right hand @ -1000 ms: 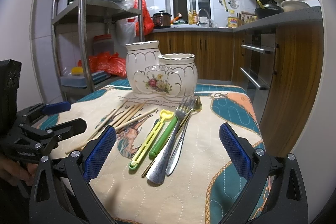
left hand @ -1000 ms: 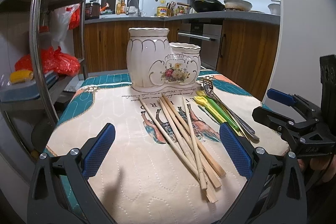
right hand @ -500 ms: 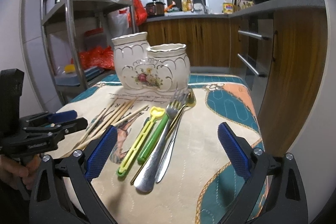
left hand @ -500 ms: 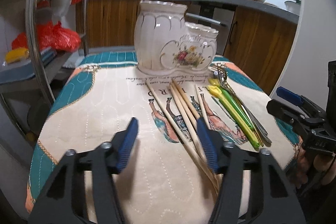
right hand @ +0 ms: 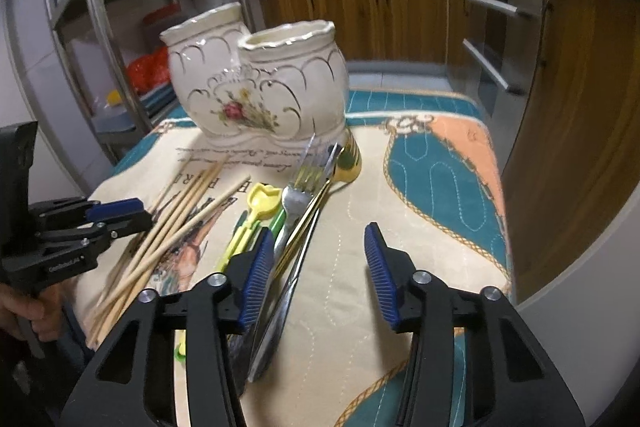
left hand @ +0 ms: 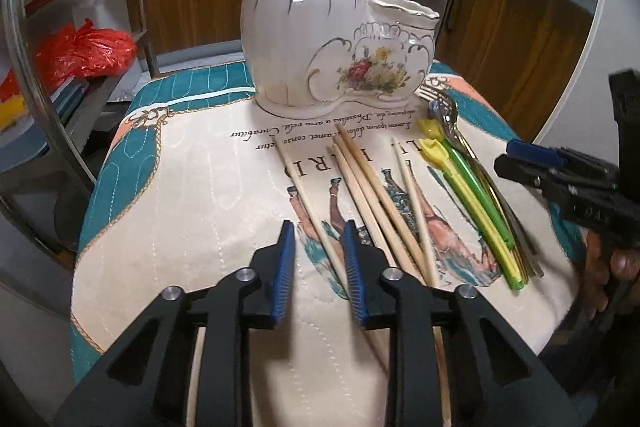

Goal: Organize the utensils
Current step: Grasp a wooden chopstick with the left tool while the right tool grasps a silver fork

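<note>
Cream quilted cloth (left hand: 192, 211) covers the table, teal at its borders, and printed script runs across it upside down from the left wrist view, with "Lorem ipsum" readable near the far edge and big letters "I R D" below it. On the left gripper's (left hand: 318, 267) black body, seen from the right wrist, small white lettering shows but stays too blurred to read. Wooden chopsticks (left hand: 372, 195) lie in a loose fan mid-cloth, long axes running from the near edge toward the white ceramic holder (left hand: 304, 39), tips spreading as they approach it. The holder stands upright at the far edge, two joined pots with a flower print. Toward the right edge lie yellow and green plastic utensils (left hand: 476, 203), a fork (right hand: 296, 199) and a gold spoon (right hand: 348, 159), all pointing their heads toward the holder. The left gripper's jaws are closing, narrow now, with the leftmost chopstick (left hand: 308, 199) running between the blue pads, not yet pinched. The right gripper (right hand: 320, 267) is closing too, still fairly wide, with the fork and spoon handles just inside its left pad.
</note>
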`<state>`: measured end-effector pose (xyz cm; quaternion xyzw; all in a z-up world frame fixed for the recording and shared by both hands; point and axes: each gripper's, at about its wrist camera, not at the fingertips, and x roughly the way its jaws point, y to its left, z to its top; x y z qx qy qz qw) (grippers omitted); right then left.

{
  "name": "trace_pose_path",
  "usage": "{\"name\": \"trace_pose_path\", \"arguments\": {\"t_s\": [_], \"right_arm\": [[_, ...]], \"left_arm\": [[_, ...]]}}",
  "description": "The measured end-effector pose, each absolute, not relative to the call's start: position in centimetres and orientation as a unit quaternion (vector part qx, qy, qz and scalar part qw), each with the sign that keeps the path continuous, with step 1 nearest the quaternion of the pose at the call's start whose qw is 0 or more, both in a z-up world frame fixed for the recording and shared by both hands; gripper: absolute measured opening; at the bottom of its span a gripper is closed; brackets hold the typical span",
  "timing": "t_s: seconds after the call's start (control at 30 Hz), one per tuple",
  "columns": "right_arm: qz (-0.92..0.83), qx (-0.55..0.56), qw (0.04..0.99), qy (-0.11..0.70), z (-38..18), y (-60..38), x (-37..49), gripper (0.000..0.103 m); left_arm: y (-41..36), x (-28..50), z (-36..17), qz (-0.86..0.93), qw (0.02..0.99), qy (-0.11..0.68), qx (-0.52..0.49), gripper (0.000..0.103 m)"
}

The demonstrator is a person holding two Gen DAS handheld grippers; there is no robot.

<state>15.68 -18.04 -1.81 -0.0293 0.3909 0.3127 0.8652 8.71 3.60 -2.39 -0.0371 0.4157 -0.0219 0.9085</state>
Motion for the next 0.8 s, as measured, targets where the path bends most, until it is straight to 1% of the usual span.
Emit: {"name": "trace_pose_path", "arguments": {"t_s": [0.03,0.1,0.17,0.2,0.3,0.37,0.43,0.5,0.67,0.77,0.8], "right_arm": [[0.318,-0.032,0.861,0.396,-1.8,-17.9,15.9,0.048],[0.331,-0.046,0.849,0.409,-2.0,-17.0,15.9,0.048],[0.336,-0.067,0.842,0.416,-2.2,-16.3,15.6,0.042],[0.337,-0.072,0.841,0.417,-2.2,-16.1,15.5,0.032],[0.339,-0.083,0.837,0.423,-2.0,-16.1,15.4,0.021],[0.343,-0.088,0.831,0.429,-1.7,-16.2,15.6,0.019],[0.348,-0.091,0.825,0.436,-1.6,-16.5,15.9,0.012],[0.350,-0.097,0.818,0.445,-1.3,-16.8,16.3,0.007],[0.353,-0.127,0.800,0.469,-1.1,-16.7,17.3,0.006],[0.352,-0.178,0.770,0.501,-1.6,-15.2,18.0,0.007],[0.356,-0.192,0.761,0.507,-1.7,-14.7,18.3,0.008]], "left_arm": [[3.7,8.9,-2.4,-0.023,0.907,0.419,-0.035,0.020],[4.0,9.2,-2.3,-0.022,0.904,0.427,-0.026,0.012],[4.3,9.5,-2.2,-0.026,0.899,0.436,-0.017,0.011],[4.4,9.6,-2.2,-0.028,0.898,0.439,-0.013,0.011],[4.7,9.7,-2.1,-0.036,0.891,0.452,0.000,0.010],[5.0,9.9,-2.0,-0.040,0.887,0.460,0.009,0.010],[5.2,9.9,-1.9,-0.044,0.882,0.469,0.023,0.010],[5.3,10.0,-1.8,-0.051,0.877,0.477,0.034,0.010],[5.6,10.4,-1.7,-0.061,0.863,0.500,0.045,0.010],[5.6,10.9,-1.6,-0.065,0.852,0.518,0.049,0.010],[5.5,11.2,-1.5,-0.067,0.845,0.527,0.052,0.010]]}}
